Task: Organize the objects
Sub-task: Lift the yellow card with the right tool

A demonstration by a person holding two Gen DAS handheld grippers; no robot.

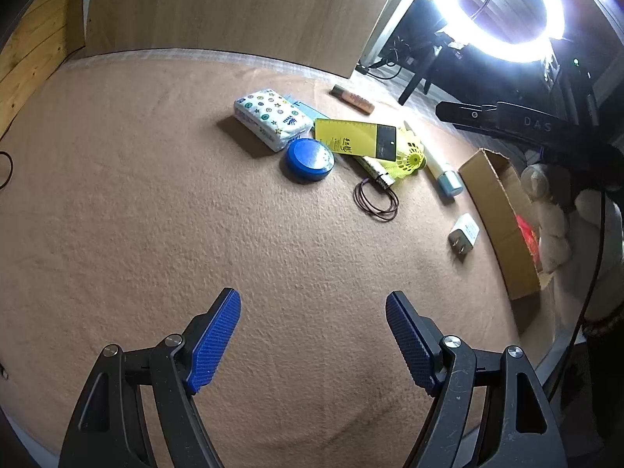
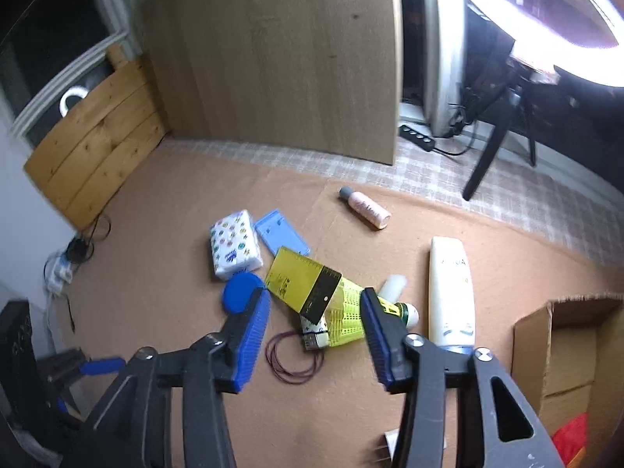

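Note:
A cluster of small items lies on the tan cloth: a patterned tissue pack, a blue round tin, a yellow card leaning on a yellow shuttlecock, thin hair ties, a white tube and a pink bottle. My left gripper hangs open over bare cloth, well short of the cluster. Above the shuttlecock and card, my right gripper is open, nothing between its pads.
An open cardboard box stands at the right edge with soft white and red things inside. A white charger plug lies beside it. A blue card holder lies behind the tissues. A wooden board and a ring light stand at the back.

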